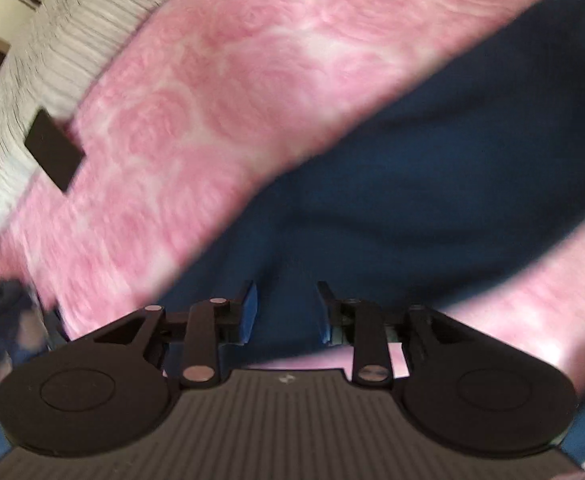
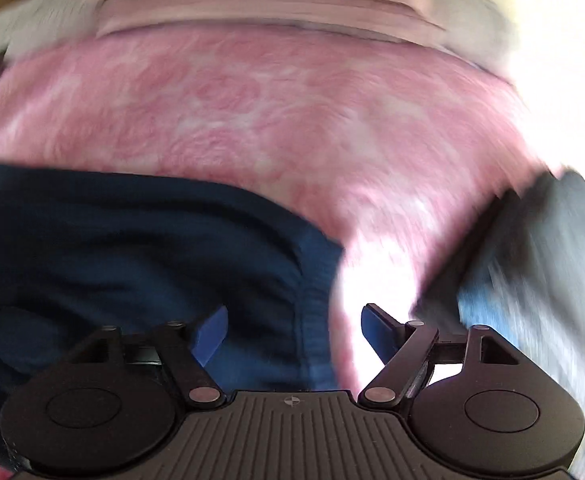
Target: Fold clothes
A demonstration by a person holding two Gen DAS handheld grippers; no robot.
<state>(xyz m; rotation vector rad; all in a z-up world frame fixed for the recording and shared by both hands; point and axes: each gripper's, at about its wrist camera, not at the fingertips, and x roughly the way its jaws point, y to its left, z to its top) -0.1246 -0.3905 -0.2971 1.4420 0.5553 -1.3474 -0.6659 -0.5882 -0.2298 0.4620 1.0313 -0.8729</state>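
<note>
No readable words, numbers or brand names are showing in either view; both pictures are blurring with motion. The only sign is a small round crosshair mark sitting on the ribbed grey plate of the right tool, and a fainter, smeared mark is appearing on the ribbed grey body of the left one.

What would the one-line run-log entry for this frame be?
stage: between grasps | left gripper: open, empty | right gripper: open, empty | navy garment: lying on pink blanket | image: motion-blurred
</note>
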